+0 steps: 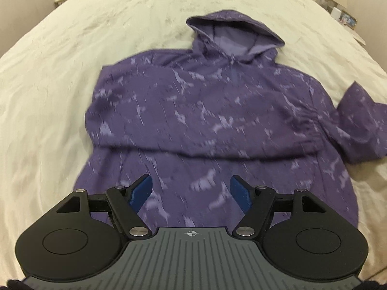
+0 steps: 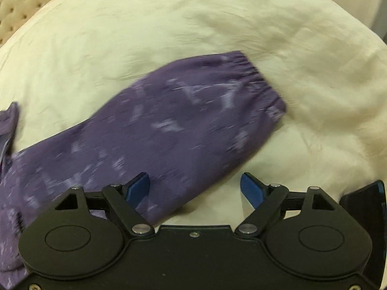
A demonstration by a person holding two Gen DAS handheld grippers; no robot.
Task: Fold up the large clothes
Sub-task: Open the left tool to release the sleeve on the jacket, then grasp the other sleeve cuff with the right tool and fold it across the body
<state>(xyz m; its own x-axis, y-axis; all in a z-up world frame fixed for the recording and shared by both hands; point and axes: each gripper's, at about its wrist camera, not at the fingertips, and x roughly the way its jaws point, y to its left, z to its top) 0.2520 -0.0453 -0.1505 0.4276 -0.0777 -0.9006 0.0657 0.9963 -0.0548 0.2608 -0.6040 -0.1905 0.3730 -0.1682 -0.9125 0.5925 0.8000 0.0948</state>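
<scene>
You are holding both the left gripper (image 1: 191, 188) and right gripper (image 2: 194, 187) wide apart, empty, over the mottled purple hoodie (image 1: 205, 111) lying mid-frame on the wrinkled cream bed (image 1: 60, 72).

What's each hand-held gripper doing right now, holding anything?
Left hand-held gripper: open, empty, above the purple hoodie.
Right hand-held gripper: open, empty, above the hoodie's sleeve.

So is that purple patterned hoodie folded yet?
Partly. One sleeve lies folded across the purple patterned hoodie; the other sleeve is spread out on the cream bedspread.
</scene>
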